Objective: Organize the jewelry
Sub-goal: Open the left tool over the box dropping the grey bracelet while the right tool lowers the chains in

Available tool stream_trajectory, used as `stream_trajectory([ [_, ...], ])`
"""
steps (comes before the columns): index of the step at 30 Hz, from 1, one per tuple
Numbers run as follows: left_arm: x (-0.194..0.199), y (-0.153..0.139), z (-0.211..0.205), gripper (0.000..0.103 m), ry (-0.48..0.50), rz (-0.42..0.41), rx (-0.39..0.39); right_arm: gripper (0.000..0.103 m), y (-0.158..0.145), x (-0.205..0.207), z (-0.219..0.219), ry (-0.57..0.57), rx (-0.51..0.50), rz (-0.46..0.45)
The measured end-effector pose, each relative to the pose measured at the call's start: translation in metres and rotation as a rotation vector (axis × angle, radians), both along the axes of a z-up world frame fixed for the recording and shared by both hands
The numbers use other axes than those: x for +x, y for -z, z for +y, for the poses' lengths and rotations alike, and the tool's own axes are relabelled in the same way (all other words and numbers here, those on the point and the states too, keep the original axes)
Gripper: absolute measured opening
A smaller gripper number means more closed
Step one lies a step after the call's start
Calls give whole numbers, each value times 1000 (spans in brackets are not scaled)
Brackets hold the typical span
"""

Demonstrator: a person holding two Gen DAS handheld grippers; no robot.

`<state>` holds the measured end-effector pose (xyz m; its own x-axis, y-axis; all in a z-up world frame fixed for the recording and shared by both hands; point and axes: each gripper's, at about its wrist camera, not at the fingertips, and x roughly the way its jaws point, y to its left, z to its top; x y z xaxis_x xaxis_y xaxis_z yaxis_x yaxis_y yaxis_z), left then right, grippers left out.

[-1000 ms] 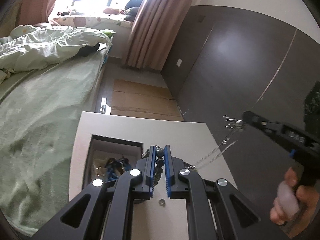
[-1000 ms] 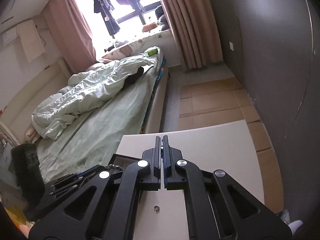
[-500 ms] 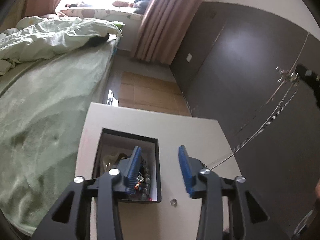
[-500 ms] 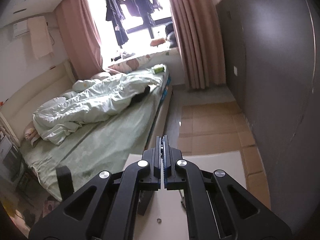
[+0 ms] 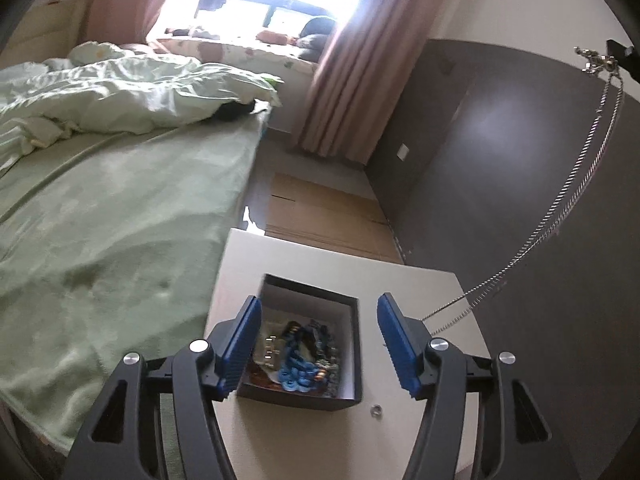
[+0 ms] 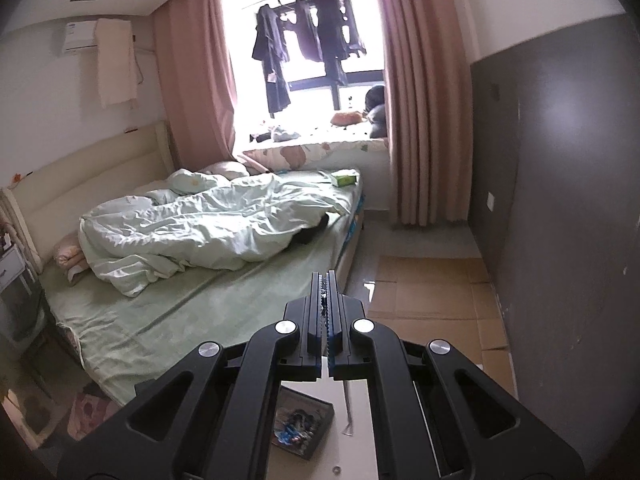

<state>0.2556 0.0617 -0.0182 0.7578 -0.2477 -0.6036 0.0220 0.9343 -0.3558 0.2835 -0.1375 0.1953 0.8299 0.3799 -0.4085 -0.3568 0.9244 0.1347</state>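
Left gripper (image 5: 318, 328) opening, beads released into box (image 5: 348, 360); right gripper (image 6: 325, 280) (raised higher) pinches chain (image 5: 576, 188).

A lived-in home bedroom: a bed (image 6: 168, 304) with a pale green sheet and a rumpled duvet (image 6: 208, 228) fills the left side, backed by a cream padded headboard (image 6: 80, 168). Pink curtains (image 6: 424, 120) frame a bright window (image 6: 316, 80) where dark clothes (image 6: 304, 48) hang to dry. An air conditioner (image 6: 80, 34) sits high on the wall, and a dark wardrobe front (image 5: 500, 184) lines the right.
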Motion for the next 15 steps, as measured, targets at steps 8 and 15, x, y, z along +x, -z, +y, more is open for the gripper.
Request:
stream_trajectory([
  [8, -8, -1, 27, 58, -49, 1, -38, 3, -11, -2, 42, -46, -10, -9],
  [15, -14, -3, 34, 58, -56, -8, -41, 3, -4, 0, 66, -73, -27, 3],
])
